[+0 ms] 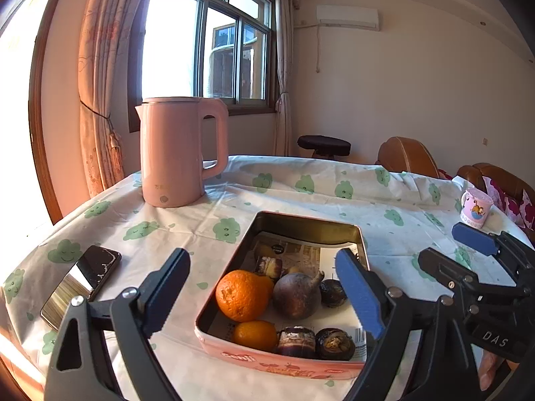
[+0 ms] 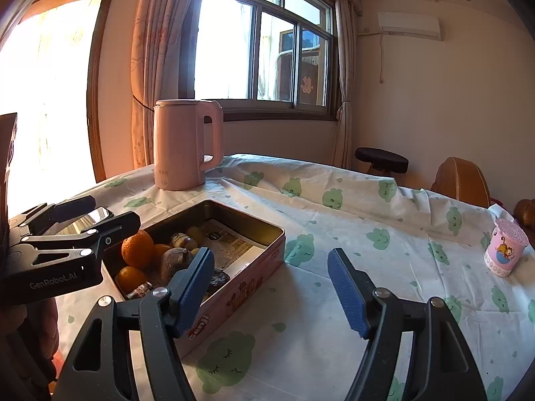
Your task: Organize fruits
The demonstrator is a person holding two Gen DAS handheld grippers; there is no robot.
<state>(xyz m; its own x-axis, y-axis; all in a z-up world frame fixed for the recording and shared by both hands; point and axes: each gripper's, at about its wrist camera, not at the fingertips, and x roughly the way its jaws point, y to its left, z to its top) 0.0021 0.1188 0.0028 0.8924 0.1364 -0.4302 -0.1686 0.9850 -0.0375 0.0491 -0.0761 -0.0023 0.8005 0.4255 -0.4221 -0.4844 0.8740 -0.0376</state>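
Both claws, the left claw [image 1: 264, 292] and the right claw [image 2: 271, 289], stand open and hold nothing above the surface [image 2: 334, 234], which wears a cloud-print cloth. Oranges [image 1: 242, 295] and other fruits lie in the tin [image 1: 301, 225]; a pink kettle [image 1: 174, 153] stands beyond it by the window [image 1: 207, 43].

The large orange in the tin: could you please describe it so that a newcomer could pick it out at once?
Start at the pink kettle on the cloud-print tablecloth; in front of it lies an open pink tin lined with printed paper. At the tin's left side sits the large orange, the biggest bright fruit there, beside a dull brown bulb and behind a smaller orange.
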